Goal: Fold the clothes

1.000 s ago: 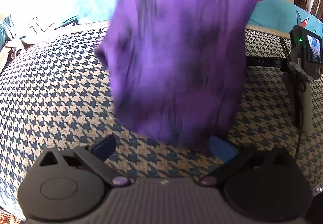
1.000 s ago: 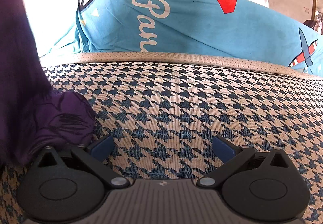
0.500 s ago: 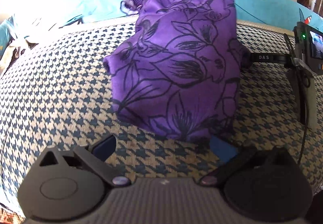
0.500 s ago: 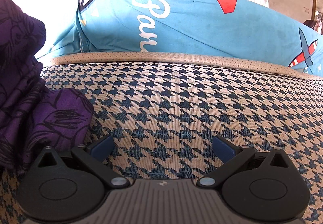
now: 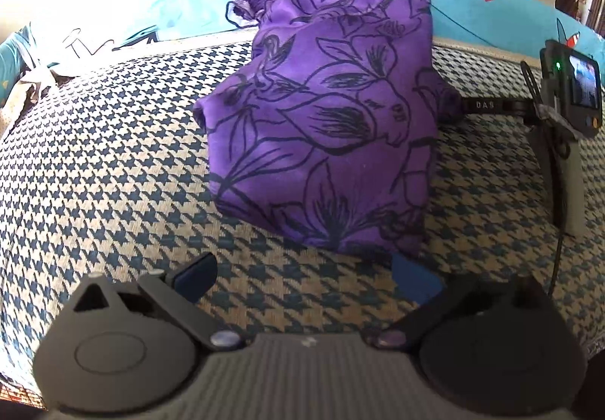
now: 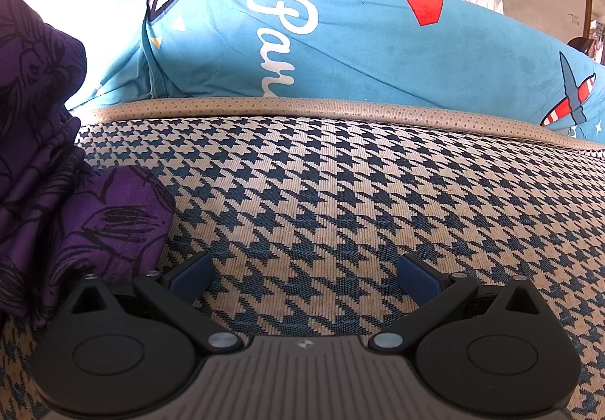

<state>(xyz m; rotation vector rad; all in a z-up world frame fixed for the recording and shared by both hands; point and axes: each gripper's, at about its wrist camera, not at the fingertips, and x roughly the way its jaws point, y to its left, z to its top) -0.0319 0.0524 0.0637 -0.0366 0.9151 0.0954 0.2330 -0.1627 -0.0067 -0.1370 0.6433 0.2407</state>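
Purple garment (image 5: 325,125) heaped, unfolded; left gripper (image 5: 304,274) & right gripper (image 6: 302,278) spread, empty; next: likely pinch hem, flatten.

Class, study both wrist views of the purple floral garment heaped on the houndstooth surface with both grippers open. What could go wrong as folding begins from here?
1. The purple garment lies bunched, with its edges hidden; a pinch may catch several layers and fold crookedly.
2. The right gripper faces bare houndstooth surface, with cloth only at its left, so closing now would likely miss.
3. The left gripper might snag the surface's weave when pinching low.
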